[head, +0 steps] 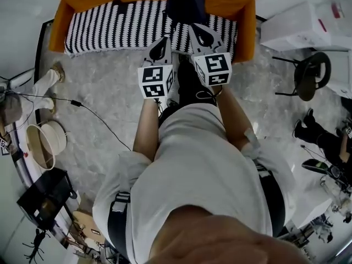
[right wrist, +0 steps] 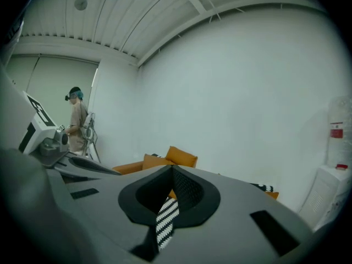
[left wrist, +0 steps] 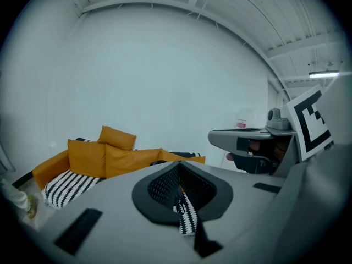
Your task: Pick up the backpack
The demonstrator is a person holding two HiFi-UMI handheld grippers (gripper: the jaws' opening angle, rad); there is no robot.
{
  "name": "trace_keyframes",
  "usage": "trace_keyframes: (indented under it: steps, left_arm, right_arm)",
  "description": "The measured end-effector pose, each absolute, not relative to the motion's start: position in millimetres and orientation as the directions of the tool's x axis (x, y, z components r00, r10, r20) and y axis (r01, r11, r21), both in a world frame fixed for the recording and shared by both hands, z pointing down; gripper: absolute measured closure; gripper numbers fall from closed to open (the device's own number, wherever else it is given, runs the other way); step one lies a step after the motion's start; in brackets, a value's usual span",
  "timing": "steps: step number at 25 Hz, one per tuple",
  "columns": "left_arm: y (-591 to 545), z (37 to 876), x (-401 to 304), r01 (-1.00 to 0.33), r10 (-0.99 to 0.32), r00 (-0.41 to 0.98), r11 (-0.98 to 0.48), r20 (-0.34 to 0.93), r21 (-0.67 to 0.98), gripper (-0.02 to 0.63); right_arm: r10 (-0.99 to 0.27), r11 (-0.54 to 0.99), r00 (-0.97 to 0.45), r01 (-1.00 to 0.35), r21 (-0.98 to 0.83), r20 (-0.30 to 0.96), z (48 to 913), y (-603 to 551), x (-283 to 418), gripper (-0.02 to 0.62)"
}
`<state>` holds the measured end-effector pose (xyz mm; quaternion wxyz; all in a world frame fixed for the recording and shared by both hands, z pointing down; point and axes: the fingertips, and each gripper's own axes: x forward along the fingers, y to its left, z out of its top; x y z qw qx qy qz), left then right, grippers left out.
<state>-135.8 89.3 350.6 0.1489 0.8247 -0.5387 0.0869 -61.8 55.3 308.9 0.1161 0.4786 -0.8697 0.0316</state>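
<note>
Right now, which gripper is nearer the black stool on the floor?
Right. The right gripper is left of the black stool; the left gripper sits farther left, beyond it.

Nothing legible. Left marker cube point(head: 155, 82) on the left tongs point(head: 164, 39) and right marker cube point(head: 215, 69) on the right tongs point(head: 193, 27) carry black-and-white square codes only, no letters or digits. Red label point(right wrist: 336, 130) on a white cabinet point(right wrist: 330, 197) off to the right of the right tongs: too small to read. Red print point(head: 336, 11) on a white box point(head: 294, 26), right of both tongs: blurred.
</note>
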Motion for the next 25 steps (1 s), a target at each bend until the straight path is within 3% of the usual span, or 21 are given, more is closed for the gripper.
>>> trace_keyframes:
  steps: [8, 25]
  left_arm:
    - [-12, 376, -146, -0.91, -0.84, 0.414, -0.396, 0.351, 0.124, 0.594]
    - [-172, 480, -98, -0.825, -0.683, 0.486, -0.565, 0.545, 0.029, 0.594]
  right_arm:
    - [-0.812, 0.556, -0.501, -0.82, 0.137, 0.299, 341, -48, -73, 0.558]
    - [-0.709, 0.56, -0.466, -0.828, 0.023, 0.529, 469, -191, -14, 0.557]
